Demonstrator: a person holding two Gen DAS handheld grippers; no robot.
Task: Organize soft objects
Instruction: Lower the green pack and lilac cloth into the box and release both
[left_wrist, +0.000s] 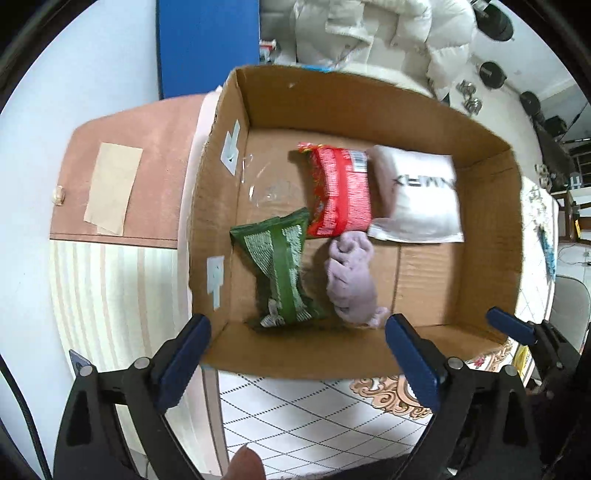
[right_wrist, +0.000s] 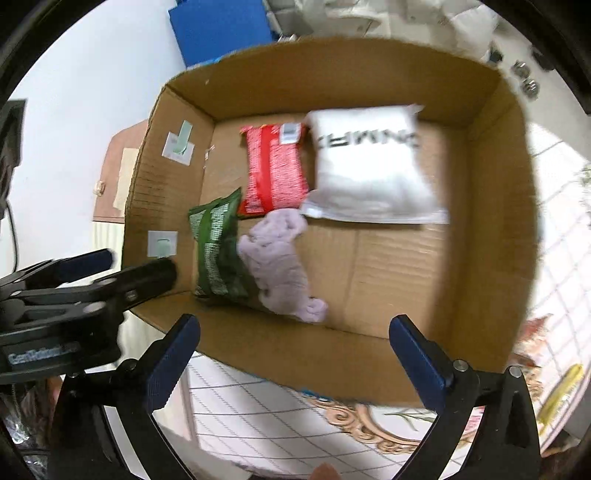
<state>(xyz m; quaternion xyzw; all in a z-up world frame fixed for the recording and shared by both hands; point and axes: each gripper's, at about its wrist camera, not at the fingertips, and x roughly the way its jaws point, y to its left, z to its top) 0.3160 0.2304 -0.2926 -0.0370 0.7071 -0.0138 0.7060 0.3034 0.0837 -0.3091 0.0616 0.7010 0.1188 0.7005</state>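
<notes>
An open cardboard box (left_wrist: 487, 221) (right_wrist: 491, 229) holds a green packet (left_wrist: 280, 266) (right_wrist: 218, 251), a red packet (left_wrist: 340, 192) (right_wrist: 275, 170), a white pouch with black lettering (left_wrist: 421, 195) (right_wrist: 369, 166) and a lilac soft cloth (left_wrist: 351, 280) (right_wrist: 277, 266). My left gripper (left_wrist: 299, 354) is open and empty above the box's near wall. My right gripper (right_wrist: 295, 354) is open and empty over the near wall too. The right gripper's finger (left_wrist: 513, 326) shows at the right of the left wrist view; the left gripper (right_wrist: 88, 273) shows at the left of the right wrist view.
The box stands on a white diamond-patterned tablecloth (left_wrist: 314, 417) (right_wrist: 266, 410). A pink cabinet (left_wrist: 155, 166) is to the left, a blue panel (left_wrist: 207, 44) and a white padded jacket (left_wrist: 388, 33) behind. Dark round weights (left_wrist: 495, 74) lie at the back right.
</notes>
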